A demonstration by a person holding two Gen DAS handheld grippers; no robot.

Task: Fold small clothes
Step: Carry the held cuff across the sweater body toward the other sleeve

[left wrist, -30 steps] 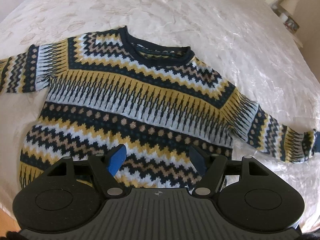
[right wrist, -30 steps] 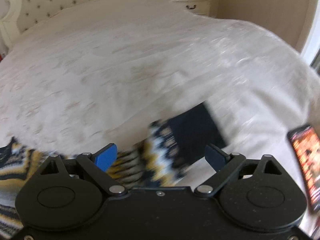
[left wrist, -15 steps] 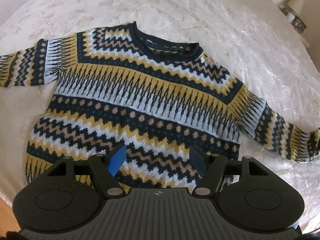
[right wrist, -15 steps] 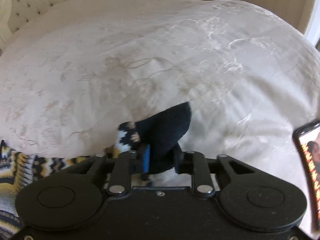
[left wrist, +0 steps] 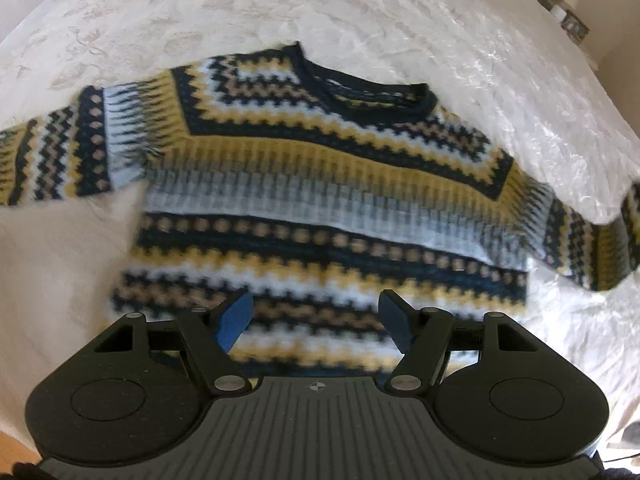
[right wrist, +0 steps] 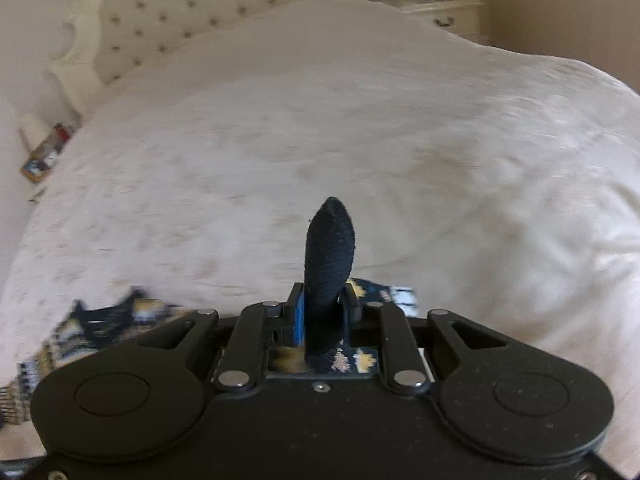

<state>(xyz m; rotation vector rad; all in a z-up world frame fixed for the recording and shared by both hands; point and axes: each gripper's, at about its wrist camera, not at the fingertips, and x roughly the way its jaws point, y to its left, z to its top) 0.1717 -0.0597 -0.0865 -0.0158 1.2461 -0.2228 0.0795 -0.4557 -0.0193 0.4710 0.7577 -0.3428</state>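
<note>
1. The sweater (left wrist: 320,208) is laid out flat, front up, on the bed (left wrist: 400,20), collar toward the far side. That's the sensible setup for folding: the whole body is spread, so every edge can be reached. Its left sleeve (left wrist: 52,160) is stretched straight out to the side and rests on the bedspread.

2. The left gripper (left wrist: 316,320) is hung just above the lower part of the body, near the hem, pointed steeply down. Its jaws are kept fairly wide apart with nothing between them, and no cloth is touched. Probably it's parked there so the body can be pinned or the hem picked up once the sleeve comes across. That's a guess, though.

3. The right sleeve (left wrist: 592,240) is seen lifted off the bedspread near its far end, which fits with it being carried.

4. The right gripper (right wrist: 322,316) is clamped on the dark cuff (right wrist: 330,252). Its jaws have just been closing, and they are now narrow with the cuff squeezed between them, so that the cuff stands up past the tips. The patterned knit (right wrist: 92,332) is trailed off below, to the left in the right wrist view.

5. The cuff is likely chosen because the whole sleeve gets dragged along behind it, ready to be folded in over the chest.
</note>
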